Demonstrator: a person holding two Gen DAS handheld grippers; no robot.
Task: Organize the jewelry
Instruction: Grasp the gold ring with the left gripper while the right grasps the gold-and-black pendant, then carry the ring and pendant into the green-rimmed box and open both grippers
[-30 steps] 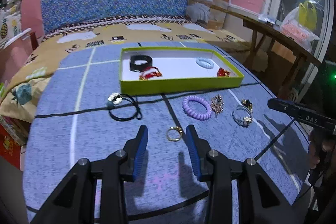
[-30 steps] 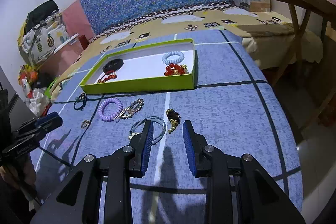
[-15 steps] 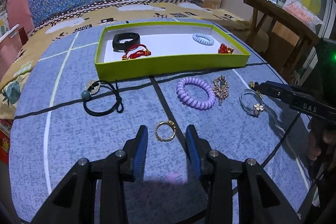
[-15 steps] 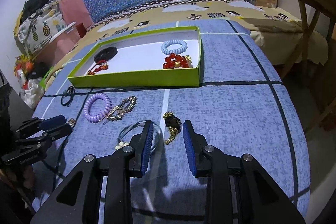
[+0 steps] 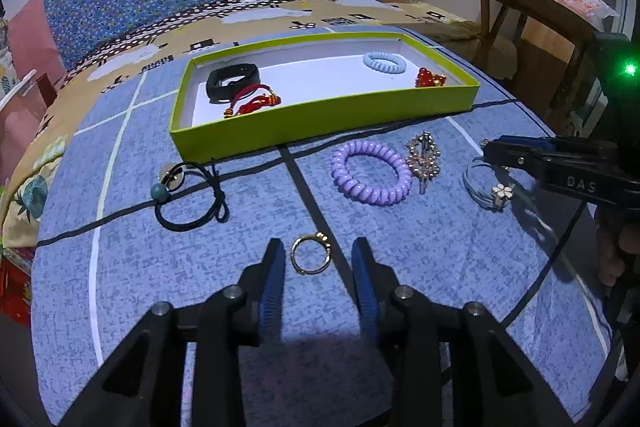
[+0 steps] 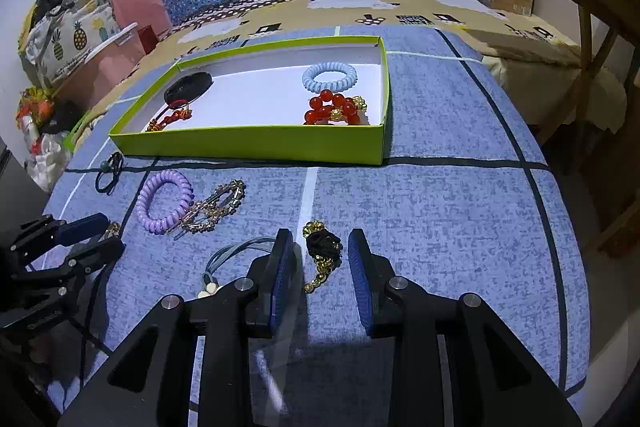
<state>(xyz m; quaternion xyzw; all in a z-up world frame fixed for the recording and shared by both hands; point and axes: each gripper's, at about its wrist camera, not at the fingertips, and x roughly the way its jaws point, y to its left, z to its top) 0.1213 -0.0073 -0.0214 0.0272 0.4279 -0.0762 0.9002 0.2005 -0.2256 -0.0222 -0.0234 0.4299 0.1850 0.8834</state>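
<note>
The surface [image 5: 400,259] is covered by a blue cloth with black and white grid lines. At its far side stands a lime-green tray [image 5: 320,117] with a white floor. The tray holds a black band [image 5: 230,85], a red cord bracelet [image 5: 256,101], a light-blue spiral hair tie [image 5: 384,62] and a red bead bracelet [image 6: 334,109].

Loose items lie on the cloth in front of the tray: a black elastic hair tie [image 5: 192,203], a purple spiral hair tie [image 5: 370,177], a rhinestone hair clip [image 5: 425,159] just beside it, and a blue cord with a white flower charm [image 5: 490,187].

The left gripper [image 5: 318,259] points steeply down at the cloth. Its jaws have just been closing and stand apart, with a gold ring [image 5: 311,254] lying flat between the tips; the pads do not touch it.

The right gripper [image 6: 322,253] is pitched down likewise. Its jaws have just been closing and stand apart around a black and gold beaded piece [image 6: 323,251], which lies on the cloth untouched by either pad. The blue cord passes just outside its left finger [image 6: 282,267].

A person's hand [image 5: 618,247] grips the right gripper's handle.
</note>
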